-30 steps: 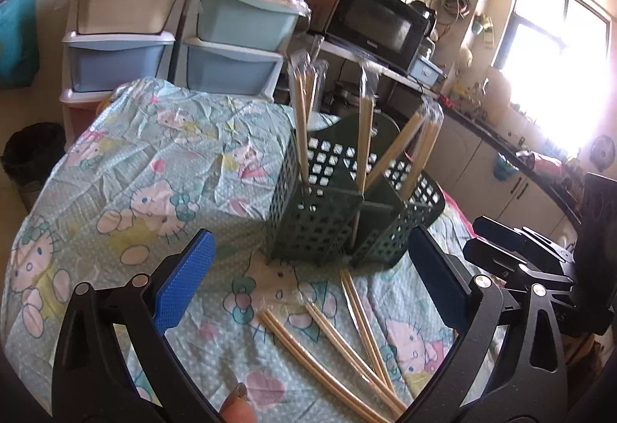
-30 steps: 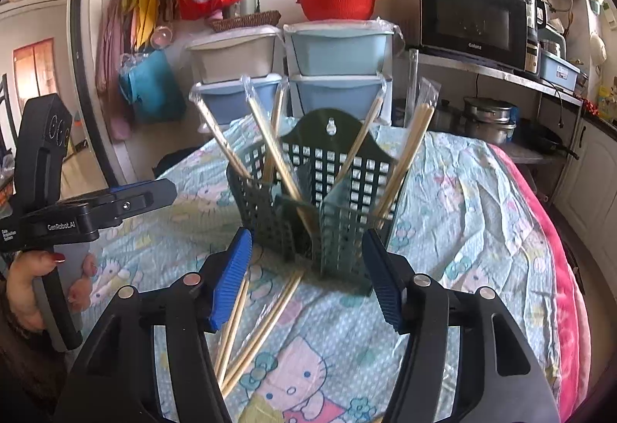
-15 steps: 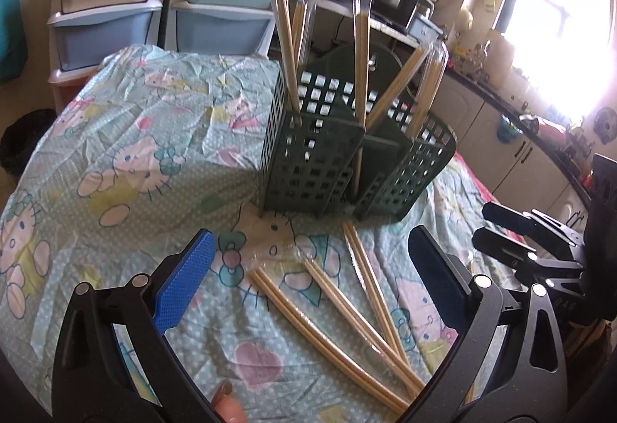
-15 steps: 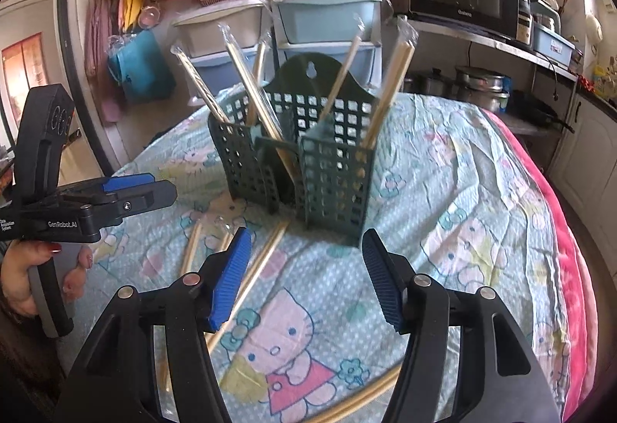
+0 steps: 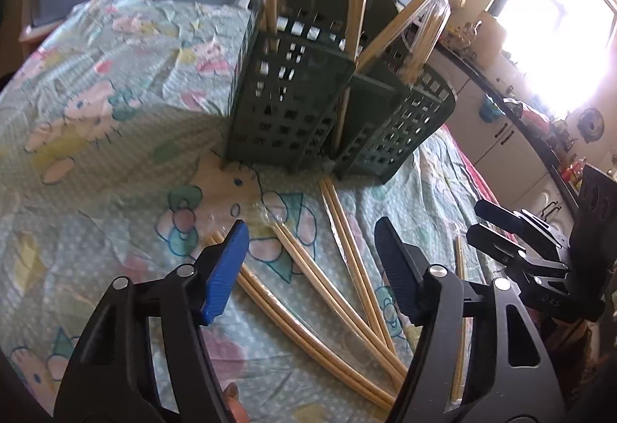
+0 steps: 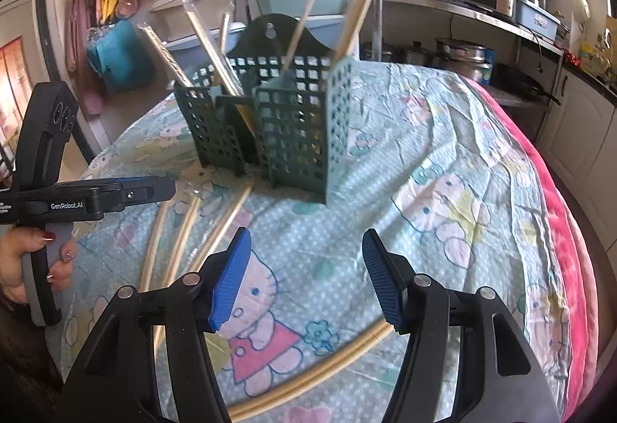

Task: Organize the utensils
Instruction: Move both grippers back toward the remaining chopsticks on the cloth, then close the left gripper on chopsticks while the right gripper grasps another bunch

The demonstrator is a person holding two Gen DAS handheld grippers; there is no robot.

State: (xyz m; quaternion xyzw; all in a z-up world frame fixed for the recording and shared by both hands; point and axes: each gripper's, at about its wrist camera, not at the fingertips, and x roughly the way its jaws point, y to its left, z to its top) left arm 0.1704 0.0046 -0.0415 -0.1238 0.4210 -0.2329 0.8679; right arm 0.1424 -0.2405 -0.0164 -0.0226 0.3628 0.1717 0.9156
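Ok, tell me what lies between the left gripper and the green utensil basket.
In the left wrist view, wrapped chopstick pairs lie on the cartoon-print cloth between the open left gripper, whose jaws have just been closing, and the green basket.

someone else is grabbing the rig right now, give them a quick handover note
Left gripper: open, jaws have just been closing, nothing gripped; it hangs over the wrapped chopstick pairs lying on the tablecloth.
Right gripper: open, empty, above the cloth, with one more wrapped pair lying just below it.
Green utensil holder: upright on the table, several wrapped pairs already standing in its compartments.
Done: those pairs in the holder.
Left: about four pairs lying loose in front of the holder, none picked up yet. The left gripper looks closest to a grab.
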